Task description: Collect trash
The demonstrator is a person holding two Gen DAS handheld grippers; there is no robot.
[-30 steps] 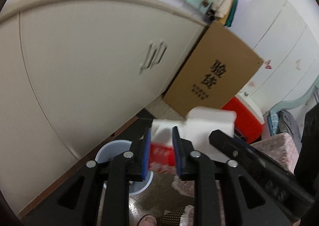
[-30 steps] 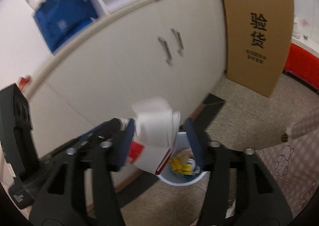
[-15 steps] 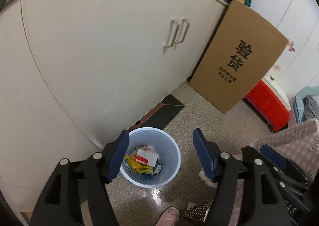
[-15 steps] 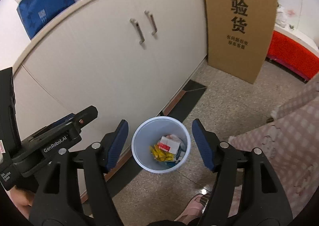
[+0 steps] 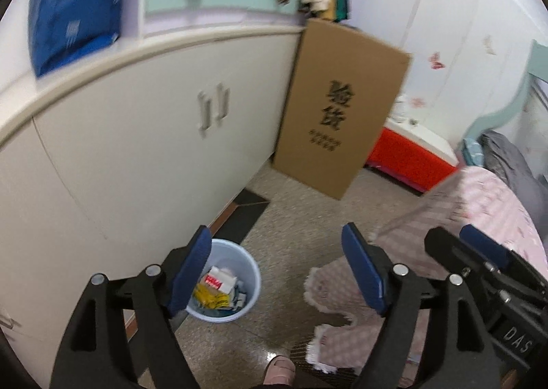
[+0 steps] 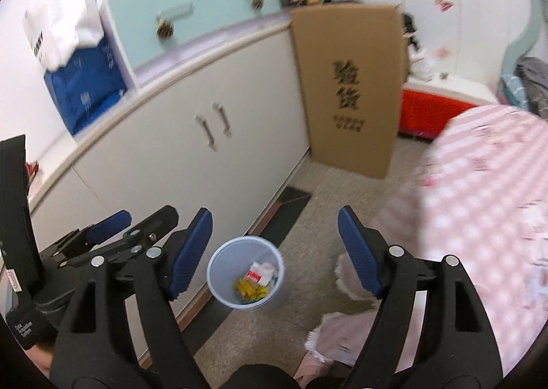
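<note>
Both of my wrist cameras have tilted upward since half a second ago, so the pale blue round plastic bin [image 5: 224, 282] sits lower in each view. Left gripper [image 5: 277, 270]: jaws wide, holding nothing, its left blue pad overlapping the bin's rim in the picture. Right gripper [image 6: 274, 245]: jaws wide and empty, the bin [image 6: 245, 274] framed between its pads. Inside the bin lie a white-and-red carton [image 5: 221, 281] and yellow wrappers [image 5: 209, 298]. The bin stands on the speckled stone floor [image 5: 291, 217], just beside the cream two-door cabinet [image 5: 154, 135]. A tall brown cardboard box with black characters [image 5: 337, 108] leans against the cabinet's far end. At right, a bed with a pink checked cover [image 6: 479, 190].
</note>
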